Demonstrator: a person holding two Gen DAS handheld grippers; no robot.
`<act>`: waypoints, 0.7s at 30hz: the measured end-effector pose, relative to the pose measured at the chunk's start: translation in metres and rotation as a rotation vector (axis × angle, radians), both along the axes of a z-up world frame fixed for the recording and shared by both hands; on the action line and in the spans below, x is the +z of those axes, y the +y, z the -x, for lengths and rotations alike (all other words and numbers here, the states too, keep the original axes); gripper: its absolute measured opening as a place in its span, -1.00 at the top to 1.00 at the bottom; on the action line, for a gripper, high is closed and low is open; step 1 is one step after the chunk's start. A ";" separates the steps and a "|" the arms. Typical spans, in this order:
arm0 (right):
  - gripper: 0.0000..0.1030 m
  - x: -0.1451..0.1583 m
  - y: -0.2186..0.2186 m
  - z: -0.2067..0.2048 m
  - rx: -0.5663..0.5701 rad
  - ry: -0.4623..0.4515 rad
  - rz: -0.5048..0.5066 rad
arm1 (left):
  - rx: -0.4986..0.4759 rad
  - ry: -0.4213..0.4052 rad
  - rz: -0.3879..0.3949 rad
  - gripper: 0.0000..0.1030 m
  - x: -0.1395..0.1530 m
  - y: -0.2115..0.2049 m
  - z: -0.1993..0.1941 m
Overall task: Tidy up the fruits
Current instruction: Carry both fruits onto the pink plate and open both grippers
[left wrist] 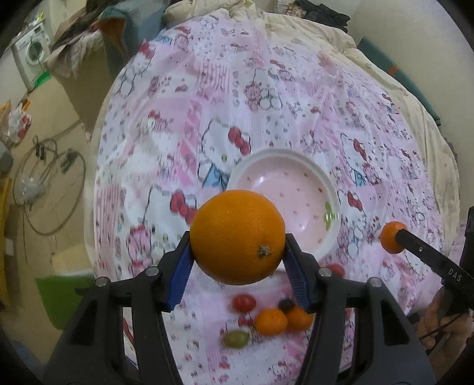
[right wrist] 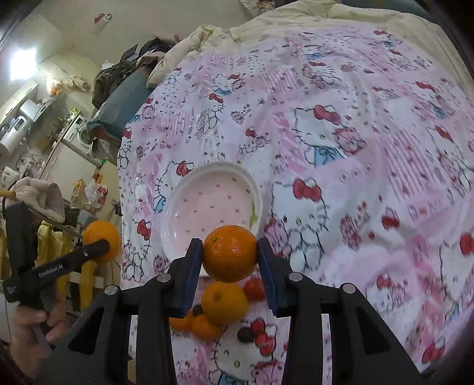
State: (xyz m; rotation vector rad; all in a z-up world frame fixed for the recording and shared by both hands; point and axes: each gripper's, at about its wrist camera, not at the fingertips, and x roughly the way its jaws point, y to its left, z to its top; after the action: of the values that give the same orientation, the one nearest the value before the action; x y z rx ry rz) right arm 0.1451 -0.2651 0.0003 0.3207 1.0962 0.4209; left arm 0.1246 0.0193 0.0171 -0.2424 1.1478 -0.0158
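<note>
My left gripper (left wrist: pixel 238 251) is shut on a large orange (left wrist: pixel 237 235) and holds it above the bed, just in front of the pink plate (left wrist: pixel 296 165). My right gripper (right wrist: pixel 230 256) is shut on a small mandarin (right wrist: pixel 229 253), held near the plate's (right wrist: pixel 189 204) front rim. The mandarin also shows at the right of the left wrist view (left wrist: pixel 390 237), and the large orange at the left of the right wrist view (right wrist: pixel 102 237). Loose fruit lies on the sheet below: mandarins (left wrist: pixel 271 321), a cherry tomato (left wrist: pixel 243 302), a green grape (left wrist: pixel 235 339), a dark grape (right wrist: pixel 246 334).
A pink Hello Kitty sheet (left wrist: pixel 266 88) covers the bed. The bed's left edge drops to a floor with cables (left wrist: pixel 53 183), a green box (left wrist: pixel 63 296) and a washing machine (left wrist: pixel 31 53). A cream duvet (right wrist: pixel 266 26) lies at the far end.
</note>
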 end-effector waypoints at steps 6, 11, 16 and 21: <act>0.23 -0.024 0.031 -0.044 0.082 0.033 0.003 | -0.010 -0.002 0.010 -0.06 -0.016 0.001 -0.036; 0.23 -0.050 0.073 -0.078 0.162 0.057 0.033 | 0.020 0.049 0.065 -0.06 -0.034 0.005 -0.049; 0.23 -0.087 0.093 -0.110 0.167 0.115 0.033 | 0.024 0.070 0.010 -0.06 -0.042 0.005 -0.054; 0.22 -0.106 0.102 -0.122 0.176 0.113 0.027 | 0.034 0.090 0.020 -0.06 -0.048 0.011 -0.055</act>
State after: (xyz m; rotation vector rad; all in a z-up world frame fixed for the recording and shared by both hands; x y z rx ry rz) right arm 0.2673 -0.1629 -0.1060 0.2268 1.2449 0.5482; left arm 0.1795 0.0303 -0.0306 -0.2822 1.2329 0.0138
